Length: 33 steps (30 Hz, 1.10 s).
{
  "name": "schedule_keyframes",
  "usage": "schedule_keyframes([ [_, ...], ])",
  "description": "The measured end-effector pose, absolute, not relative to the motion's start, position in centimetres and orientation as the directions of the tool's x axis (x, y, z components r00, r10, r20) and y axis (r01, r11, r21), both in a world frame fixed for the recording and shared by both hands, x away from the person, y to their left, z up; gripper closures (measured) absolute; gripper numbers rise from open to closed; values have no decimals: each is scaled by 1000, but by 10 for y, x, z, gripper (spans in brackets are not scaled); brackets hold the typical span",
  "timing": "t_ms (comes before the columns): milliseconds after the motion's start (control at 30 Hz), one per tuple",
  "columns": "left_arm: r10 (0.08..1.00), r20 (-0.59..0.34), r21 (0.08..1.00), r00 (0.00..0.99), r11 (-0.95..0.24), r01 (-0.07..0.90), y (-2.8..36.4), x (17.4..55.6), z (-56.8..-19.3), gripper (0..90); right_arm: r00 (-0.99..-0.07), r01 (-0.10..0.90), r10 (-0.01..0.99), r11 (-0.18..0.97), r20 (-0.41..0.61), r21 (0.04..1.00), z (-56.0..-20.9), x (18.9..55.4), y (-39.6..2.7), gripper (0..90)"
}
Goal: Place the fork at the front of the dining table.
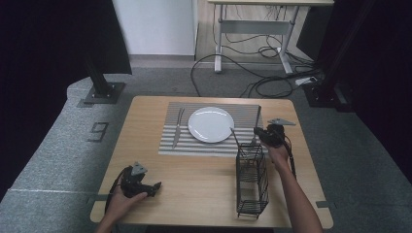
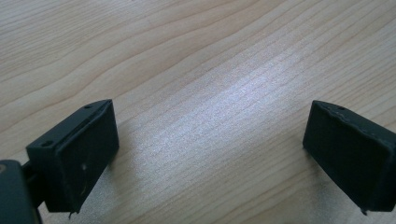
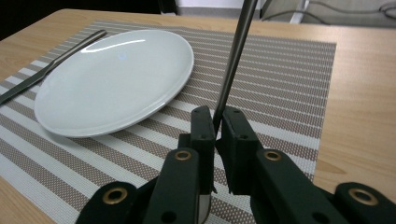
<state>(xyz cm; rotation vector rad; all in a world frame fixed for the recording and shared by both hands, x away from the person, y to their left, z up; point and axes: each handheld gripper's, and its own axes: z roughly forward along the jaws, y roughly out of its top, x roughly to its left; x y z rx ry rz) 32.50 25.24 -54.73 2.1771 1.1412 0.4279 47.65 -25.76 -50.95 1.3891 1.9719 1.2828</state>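
The right gripper [image 3: 218,122] has its jaws clenched on the thin metal handle of a piece of cutlery [image 3: 236,53], which rises steeply from between the pads; its working end is out of sight, so which utensil it is cannot be told. In the high view this gripper [image 1: 262,132] hangs over the right edge of the striped placemat [image 1: 170,145], just right of the white plate [image 1: 211,124] and just beyond the far end of the black wire cutlery basket [image 1: 252,182], which stands on the surface near the right side. A second utensil handle [image 1: 235,137] leans out of the basket's far end.

A table knife [image 1: 178,127] lies on the placemat to the left of the plate, lengthwise from near to far.

The left gripper [image 1: 156,187] rests at the near left corner of the wooden surface [image 1: 204,179], well apart from the placemat. Its jaws are released and spread wide over bare wood [image 2: 210,130], with nothing between them.

On the grey floor left of the surface a dark figure reading "9" [image 1: 99,131] is marked. No brand or label can be read on the plate, basket or grippers.
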Motion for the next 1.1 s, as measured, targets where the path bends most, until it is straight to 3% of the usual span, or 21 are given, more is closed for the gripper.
schedule_keyframes([
  [367,821,-6,667,571,-422,614,252,325,-547,31,-404,556,891,62,205,829,-520,495,-253,830],
  [600,821,-6,667,570,-421,614,252,325,-547,31,-355,608,884,-30,305,793,-532,503,-261,823],
  [1100,824,-7,667,567,-418,617,252,325,-547,31,-327,631,888,-49,323,775,-538,505,-263,804],
])
